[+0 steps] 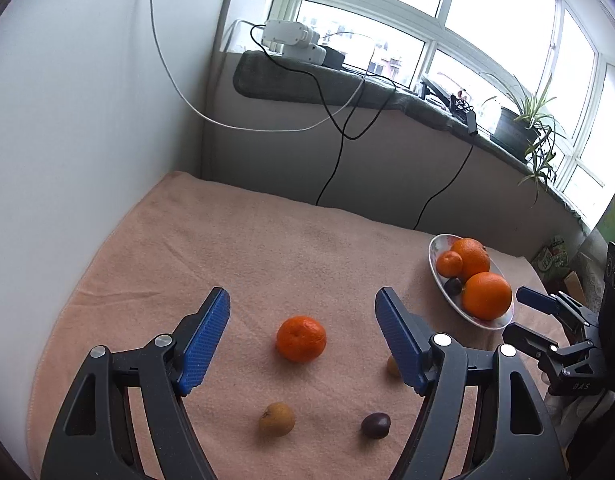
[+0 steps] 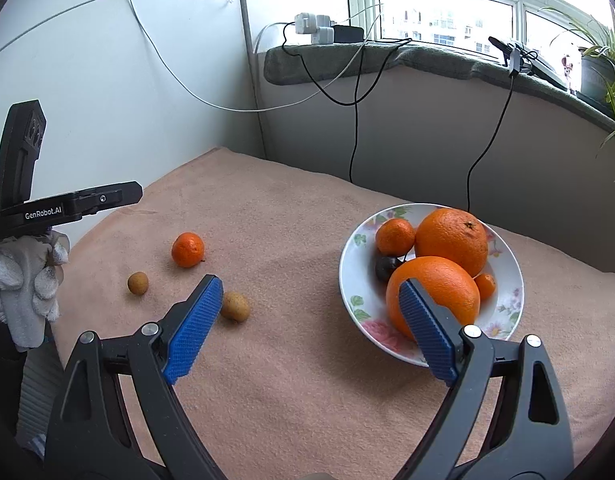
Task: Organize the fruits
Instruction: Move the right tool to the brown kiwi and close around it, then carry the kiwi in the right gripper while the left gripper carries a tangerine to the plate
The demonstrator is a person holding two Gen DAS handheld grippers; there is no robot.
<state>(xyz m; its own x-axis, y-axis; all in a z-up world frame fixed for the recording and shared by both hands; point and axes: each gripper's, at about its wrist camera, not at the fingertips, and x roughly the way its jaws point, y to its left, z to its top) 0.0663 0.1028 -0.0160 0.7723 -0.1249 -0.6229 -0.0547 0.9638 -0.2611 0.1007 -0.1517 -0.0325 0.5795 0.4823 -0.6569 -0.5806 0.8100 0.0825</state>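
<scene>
Left gripper (image 1: 303, 312) gapes wide and empty; the tangerine (image 1: 301, 338) lies at frame centre between its 2 fingers. Right gripper (image 2: 309, 300) also gapes, the plate (image 2: 349, 276) of oranges at right centre.

"GenRobot.AI" on left gripper (image 2: 67, 206) body; "DAS" on right gripper (image 1: 523, 312) body.

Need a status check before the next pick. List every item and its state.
Left gripper: jaws open, empty.
Right gripper: jaws open, empty.
Plate: holds two oranges, mandarins and a dark fruit.
Loose mandarin: on the cloth.
Brown fruit: on the cloth.
Second brown fruit: on the cloth.
Dark fruit: on the cloth.
</scene>
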